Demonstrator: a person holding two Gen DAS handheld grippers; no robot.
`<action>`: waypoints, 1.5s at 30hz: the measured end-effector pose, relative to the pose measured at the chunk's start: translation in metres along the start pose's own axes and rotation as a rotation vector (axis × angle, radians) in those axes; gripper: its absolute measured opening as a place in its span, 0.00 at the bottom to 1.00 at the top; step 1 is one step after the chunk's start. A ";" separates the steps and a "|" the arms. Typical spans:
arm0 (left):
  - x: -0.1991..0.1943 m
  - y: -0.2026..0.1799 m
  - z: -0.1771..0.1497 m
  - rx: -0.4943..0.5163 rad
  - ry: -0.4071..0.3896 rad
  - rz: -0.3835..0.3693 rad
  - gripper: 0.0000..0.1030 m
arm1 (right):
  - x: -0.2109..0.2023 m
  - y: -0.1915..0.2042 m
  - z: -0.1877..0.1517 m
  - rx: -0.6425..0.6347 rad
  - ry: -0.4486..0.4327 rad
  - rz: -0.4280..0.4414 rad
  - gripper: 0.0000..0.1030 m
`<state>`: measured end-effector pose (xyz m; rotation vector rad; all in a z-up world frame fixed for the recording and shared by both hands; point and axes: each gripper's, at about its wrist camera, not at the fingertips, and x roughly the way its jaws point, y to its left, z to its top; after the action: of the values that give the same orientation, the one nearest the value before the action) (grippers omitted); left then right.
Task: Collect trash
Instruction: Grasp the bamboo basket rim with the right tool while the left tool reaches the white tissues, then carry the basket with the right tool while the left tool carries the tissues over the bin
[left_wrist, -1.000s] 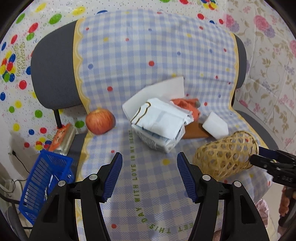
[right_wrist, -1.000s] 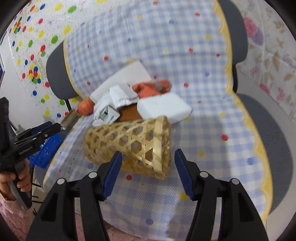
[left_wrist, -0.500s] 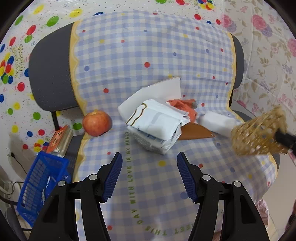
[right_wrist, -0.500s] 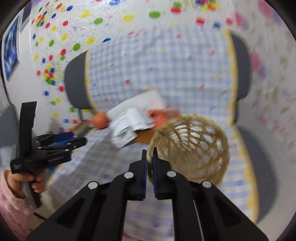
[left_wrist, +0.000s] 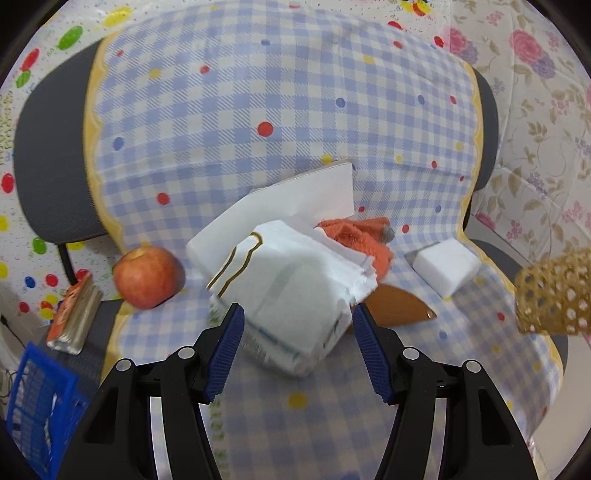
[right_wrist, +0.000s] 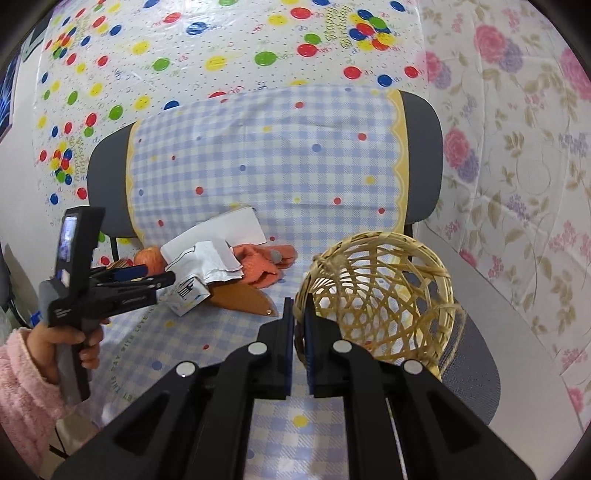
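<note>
A crumpled white carton (left_wrist: 295, 291) lies mid-chair on the checked cloth, with white paper (left_wrist: 295, 199) behind it. My left gripper (left_wrist: 297, 339) is open, its tips on either side of the carton's near end. My right gripper (right_wrist: 299, 325) is shut on the rim of a woven bamboo basket (right_wrist: 380, 299), held up with its mouth facing the camera; the basket also shows in the left wrist view (left_wrist: 554, 295). An orange cloth (left_wrist: 354, 236), a brown flat piece (left_wrist: 399, 310) and a white block (left_wrist: 445, 267) lie to the right of the carton.
A red apple (left_wrist: 147, 277) sits left of the carton. A blue crate (left_wrist: 37, 402) and an orange packet (left_wrist: 74, 314) are below the chair's left side. The chair back (right_wrist: 266, 155) rises behind. Floral wall covering is to the right.
My right gripper closed on the basket rim, lifted it off the seat and turned its mouth toward the camera. My left gripper moved forward, closer to the carton.
</note>
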<state>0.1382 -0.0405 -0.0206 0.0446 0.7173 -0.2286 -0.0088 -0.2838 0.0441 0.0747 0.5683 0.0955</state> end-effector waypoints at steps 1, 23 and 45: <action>0.007 0.000 0.002 -0.005 0.008 -0.008 0.60 | 0.003 -0.003 -0.001 0.009 0.004 0.001 0.05; -0.081 0.002 0.026 -0.016 -0.172 -0.134 0.02 | -0.027 -0.008 -0.008 0.051 -0.024 0.051 0.06; -0.197 -0.121 -0.114 0.186 -0.093 -0.356 0.02 | -0.142 -0.016 -0.096 0.110 0.049 -0.078 0.06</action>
<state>-0.1062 -0.1070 0.0275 0.0834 0.6066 -0.6342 -0.1791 -0.3117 0.0377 0.1568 0.6248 -0.0102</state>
